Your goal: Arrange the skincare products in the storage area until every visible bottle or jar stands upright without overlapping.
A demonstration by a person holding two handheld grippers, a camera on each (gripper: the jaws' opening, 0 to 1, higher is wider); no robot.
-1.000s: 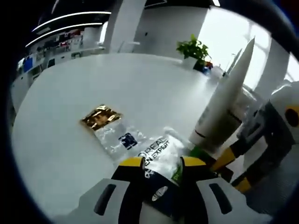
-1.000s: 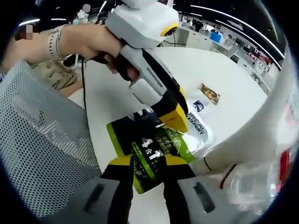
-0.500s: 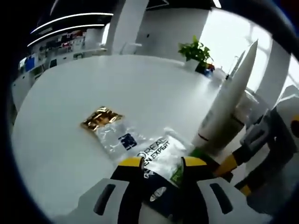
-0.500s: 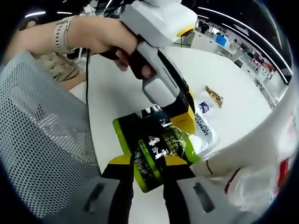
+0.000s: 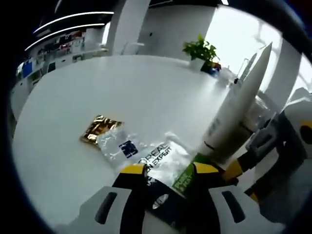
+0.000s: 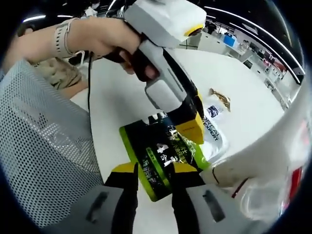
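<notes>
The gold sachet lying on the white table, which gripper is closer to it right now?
Left. The left gripper sits just past the clear plastic packet from the gold sachet. The right gripper is farther back, at the green pouch's opposite end.

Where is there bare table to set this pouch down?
Bare table spreads beyond the gold sachet toward the plant. It is crowded near both grippers: green pouch, clear packet and white tube bunch together.

a round white counter (image 5: pixel 73 97) carries a clear printed plastic bag (image 5: pixel 146 153), a gold foil sachet (image 5: pixel 99 129) touching its far-left end, and a potted plant (image 5: pixel 199 51) at the far edge.
</notes>
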